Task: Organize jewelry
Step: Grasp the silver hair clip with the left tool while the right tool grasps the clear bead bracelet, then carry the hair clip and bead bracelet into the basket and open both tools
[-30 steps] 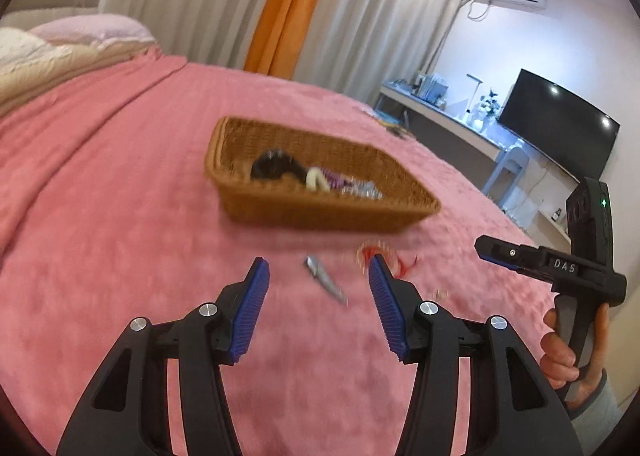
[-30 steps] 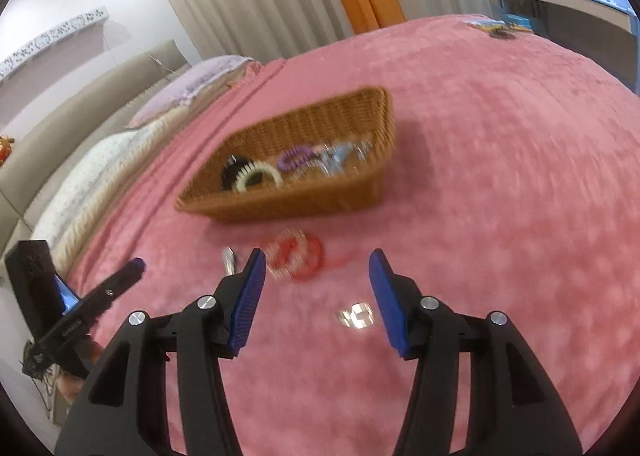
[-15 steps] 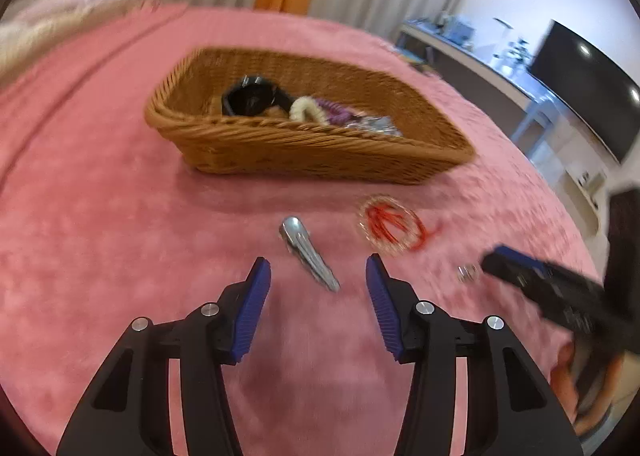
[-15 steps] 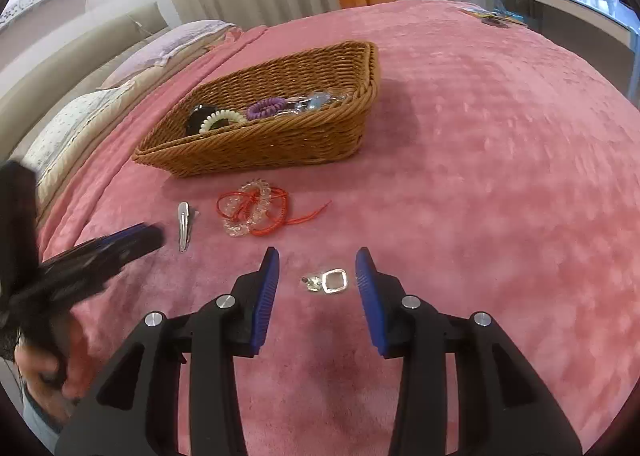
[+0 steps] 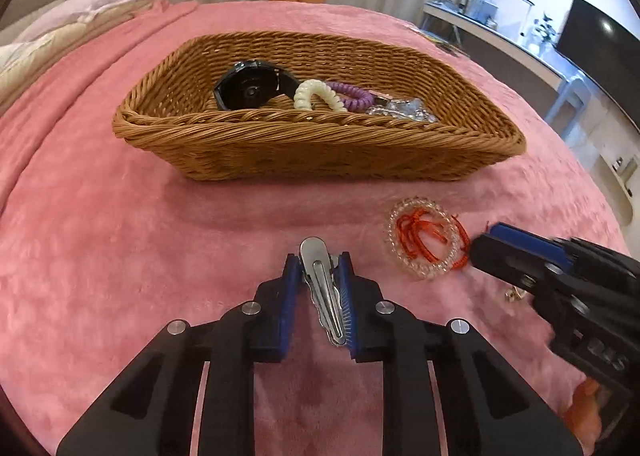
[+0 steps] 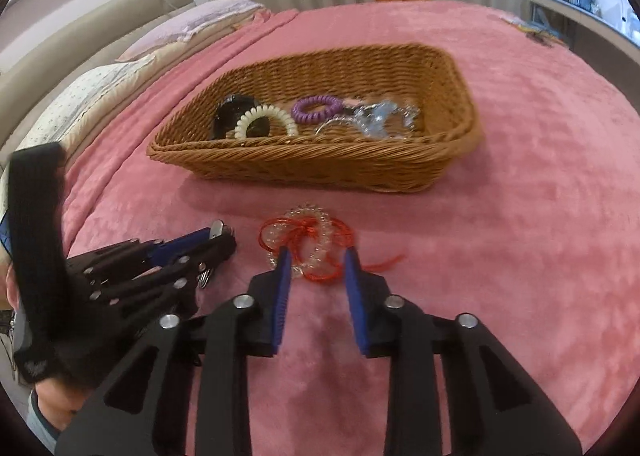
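A wicker basket (image 5: 304, 152) (image 6: 320, 164) on the pink bed holds a black watch (image 5: 248, 84), a cream spiral band (image 5: 318, 94), a purple spiral band (image 6: 316, 108) and silver pieces (image 6: 380, 118). My left gripper (image 5: 319, 264) is shut on a silver hair clip (image 5: 320, 284) lying on the blanket. My right gripper (image 6: 314, 256) is open, its fingers either side of a clear spiral band with red cord (image 6: 306, 246) (image 5: 424, 242). A small silver ring piece (image 5: 514, 294) lies by the right gripper.
The pink blanket (image 6: 520, 236) covers the bed. Pillows (image 6: 100, 88) lie at the far left. A desk and a television (image 5: 592, 36) stand at the far right beyond the bed edge.
Both grippers moved forward and down toward the blanket. The left one closed on the hair clip. The right one shifted from the small silver piece to the red-cord band.
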A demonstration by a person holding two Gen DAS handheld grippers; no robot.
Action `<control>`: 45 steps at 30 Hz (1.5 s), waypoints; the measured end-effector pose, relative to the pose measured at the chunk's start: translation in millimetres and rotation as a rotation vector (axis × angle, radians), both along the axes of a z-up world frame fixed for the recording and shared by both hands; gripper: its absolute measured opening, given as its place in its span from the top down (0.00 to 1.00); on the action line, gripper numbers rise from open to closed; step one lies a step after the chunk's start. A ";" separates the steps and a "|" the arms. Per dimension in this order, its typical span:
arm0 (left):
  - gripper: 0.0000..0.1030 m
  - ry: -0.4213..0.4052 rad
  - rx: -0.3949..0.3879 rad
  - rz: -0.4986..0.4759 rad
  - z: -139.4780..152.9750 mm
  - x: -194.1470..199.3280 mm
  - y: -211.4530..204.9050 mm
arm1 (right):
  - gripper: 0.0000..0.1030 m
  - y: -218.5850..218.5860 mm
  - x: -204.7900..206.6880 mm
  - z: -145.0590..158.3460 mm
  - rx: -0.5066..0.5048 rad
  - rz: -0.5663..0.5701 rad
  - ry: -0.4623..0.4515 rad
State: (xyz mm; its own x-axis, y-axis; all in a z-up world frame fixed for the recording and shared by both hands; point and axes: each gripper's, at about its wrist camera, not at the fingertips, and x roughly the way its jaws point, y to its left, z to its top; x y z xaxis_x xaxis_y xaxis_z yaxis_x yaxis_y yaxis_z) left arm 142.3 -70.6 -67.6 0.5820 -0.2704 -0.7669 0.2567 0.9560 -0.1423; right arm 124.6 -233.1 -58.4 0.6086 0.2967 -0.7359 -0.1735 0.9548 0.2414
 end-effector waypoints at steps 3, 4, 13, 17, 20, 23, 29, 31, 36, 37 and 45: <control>0.83 -0.006 0.000 -0.001 4.4 -6.9 13.2 | 0.78 6.1 7.3 -1.5 0.015 0.015 0.016; 0.83 -0.007 -0.002 0.002 5.4 -10.1 20.6 | 0.78 8.7 8.6 -2.6 0.012 0.014 0.017; 0.85 -0.024 -0.105 0.017 -2.5 -29.5 44.4 | 0.92 8.5 19.9 -13.3 0.008 -0.028 0.047; 0.85 -0.096 -0.059 0.030 -1.5 -42.4 38.9 | 0.93 19.5 8.4 -7.4 -0.043 0.003 -0.008; 0.85 -0.104 -0.100 0.030 0.7 -45.3 45.4 | 0.93 21.4 -5.6 1.8 -0.027 0.025 -0.050; 0.85 -0.078 -0.147 0.039 -2.3 -43.3 53.6 | 0.93 20.4 -32.0 10.8 -0.017 0.053 -0.060; 0.85 -0.086 -0.136 0.011 -3.1 -44.5 49.7 | 0.93 20.9 -81.0 4.4 -0.061 0.083 -0.024; 0.85 -0.086 -0.126 0.007 -3.7 -44.3 46.7 | 0.93 22.8 -90.7 -3.8 -0.166 0.042 -0.017; 0.85 -0.083 -0.131 -0.003 -4.0 -42.6 45.6 | 0.84 6.7 -99.9 -11.5 -0.112 0.014 0.014; 0.85 -0.083 -0.133 -0.006 -4.4 -42.4 45.8 | 0.81 1.3 -102.3 -10.1 -0.088 0.003 0.016; 0.85 -0.080 -0.148 -0.013 -5.5 -40.2 48.0 | 0.72 4.4 -97.2 -11.6 -0.102 -0.025 0.029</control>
